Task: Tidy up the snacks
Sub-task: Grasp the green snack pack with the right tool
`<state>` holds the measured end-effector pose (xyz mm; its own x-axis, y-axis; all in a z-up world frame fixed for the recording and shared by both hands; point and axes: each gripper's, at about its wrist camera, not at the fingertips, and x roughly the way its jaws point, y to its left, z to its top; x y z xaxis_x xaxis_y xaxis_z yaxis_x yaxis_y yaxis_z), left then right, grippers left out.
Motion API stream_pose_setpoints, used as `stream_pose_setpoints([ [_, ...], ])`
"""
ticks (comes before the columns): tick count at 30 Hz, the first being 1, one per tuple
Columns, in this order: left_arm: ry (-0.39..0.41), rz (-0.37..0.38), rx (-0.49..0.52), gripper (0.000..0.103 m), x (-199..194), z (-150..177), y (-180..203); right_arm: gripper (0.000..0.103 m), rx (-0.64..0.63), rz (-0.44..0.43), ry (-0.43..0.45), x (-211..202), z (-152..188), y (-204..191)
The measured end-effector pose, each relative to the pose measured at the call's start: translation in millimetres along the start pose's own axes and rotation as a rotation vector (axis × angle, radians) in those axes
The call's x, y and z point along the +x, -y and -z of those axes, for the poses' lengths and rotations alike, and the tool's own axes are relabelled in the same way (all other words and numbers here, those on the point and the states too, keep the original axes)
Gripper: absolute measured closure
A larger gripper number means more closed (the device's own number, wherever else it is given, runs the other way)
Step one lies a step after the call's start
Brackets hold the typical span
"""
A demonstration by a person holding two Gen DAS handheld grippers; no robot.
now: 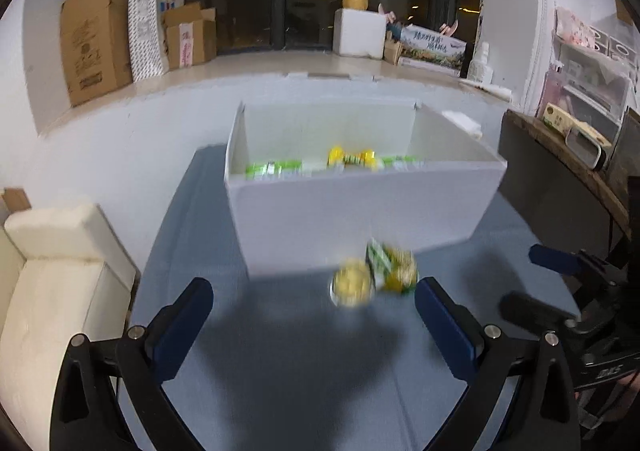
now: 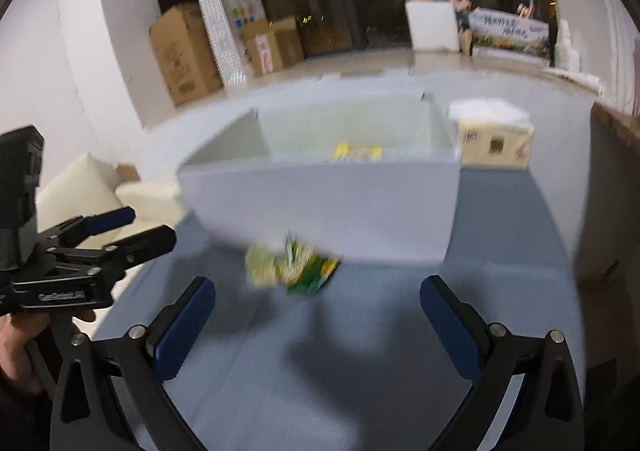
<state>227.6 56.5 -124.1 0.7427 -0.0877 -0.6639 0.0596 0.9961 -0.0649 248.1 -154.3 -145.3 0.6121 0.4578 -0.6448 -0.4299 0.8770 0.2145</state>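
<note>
Left wrist view: the left gripper stands spread wide, its blue pads gripping nothing, tilted down over the blue table. Two blurred snack packets lie on the table between the fingers and just before the near wall of the white box, which holds more green and yellow snacks. The right gripper shows at the right edge.

Right wrist view: the right gripper is likewise released and empty, angled downward; the snack packets lie ahead, near the box. The left gripper, held by a hand, sits left
</note>
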Motion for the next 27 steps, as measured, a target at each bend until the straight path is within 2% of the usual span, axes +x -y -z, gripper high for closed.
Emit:
stream_pose_setpoints([
  [2,-0.007,0.011,-0.007,0.000,1,11,0,0.000,-0.007,-0.008,-0.028,12,5,-3],
  [5,-0.025,-0.037,-0.018,0.000,9,22,-5,0.000,-0.035,0.004,-0.063,33,3,-9],
  [7,-0.045,-0.034,-0.028,0.000,18,24,-11,0.000,-0.052,0.015,-0.083,48,-1,-11],
  [11,-0.058,-0.087,-0.025,0.000,28,27,-20,0.000,-0.085,0.020,-0.134,75,-14,-10],
  [17,-0.081,-0.094,-0.064,0.000,38,32,-41,0.000,-0.075,0.027,-0.166,110,-27,-4],
  [18,-0.085,-0.094,-0.068,0.000,39,33,-44,0.003,-0.080,0.032,-0.173,115,-28,-5],
  [20,-0.091,-0.093,-0.077,0.000,41,36,-48,0.016,-0.084,0.022,-0.197,124,-28,-5],
  [22,-0.098,-0.089,-0.084,0.000,45,36,-50,0.022,-0.122,0.057,-0.185,125,-27,-9],
  [23,-0.099,-0.087,-0.085,0.000,46,36,-50,0.033,-0.128,0.054,-0.180,124,-28,-10],
  [25,-0.102,-0.082,-0.086,0.000,47,37,-48,0.043,-0.110,0.021,-0.173,122,-28,-6],
  [27,-0.103,-0.080,-0.082,0.000,47,38,-45,0.045,-0.105,0.022,-0.173,118,-26,-4],
])
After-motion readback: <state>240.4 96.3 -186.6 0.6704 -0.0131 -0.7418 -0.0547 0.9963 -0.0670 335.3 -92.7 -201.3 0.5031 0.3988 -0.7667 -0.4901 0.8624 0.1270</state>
